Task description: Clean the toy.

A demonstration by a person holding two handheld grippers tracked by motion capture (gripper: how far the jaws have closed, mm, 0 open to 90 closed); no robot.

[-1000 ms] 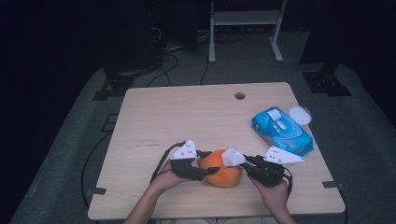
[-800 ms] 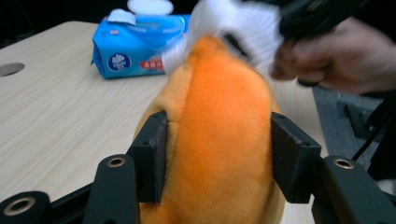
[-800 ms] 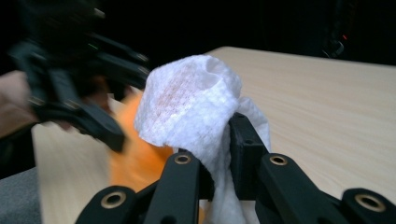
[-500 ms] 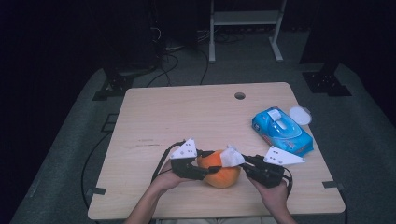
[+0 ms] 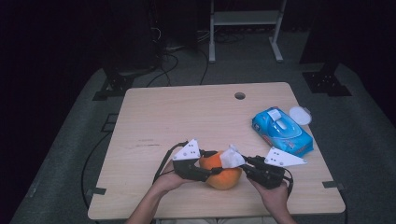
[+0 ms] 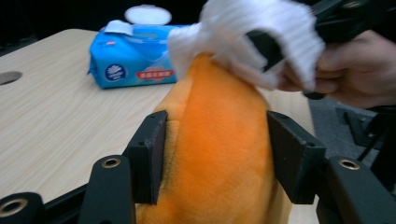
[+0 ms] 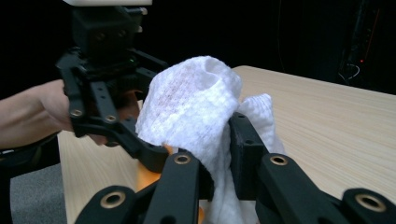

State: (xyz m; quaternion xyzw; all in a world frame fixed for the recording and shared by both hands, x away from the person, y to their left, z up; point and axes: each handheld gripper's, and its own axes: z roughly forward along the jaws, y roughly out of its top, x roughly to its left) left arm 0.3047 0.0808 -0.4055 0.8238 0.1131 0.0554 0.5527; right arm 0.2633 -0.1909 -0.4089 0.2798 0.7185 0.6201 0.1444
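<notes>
Near the front edge of the desk [image 5: 154,112], the left gripper [image 6: 215,154] pinches the orange plush toy [image 6: 219,163], its jaws having just eased wider, steadying it. The right gripper [image 7: 219,140] clamps a white wipe [image 7: 187,107] onto its top, likely for cleaning. The wipes pack [image 5: 281,130] sits near the right edge.

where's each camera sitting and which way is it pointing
High view: above the table's near edge, looking forward and down; both forearms, left gripper and right gripper show.
Left gripper view: on the left gripper, looking along its jaws at the soft orange plush toy; the other hand shows.
Right gripper view: on the right gripper, facing the white textured cloth.
All share toy and cloth.
</notes>
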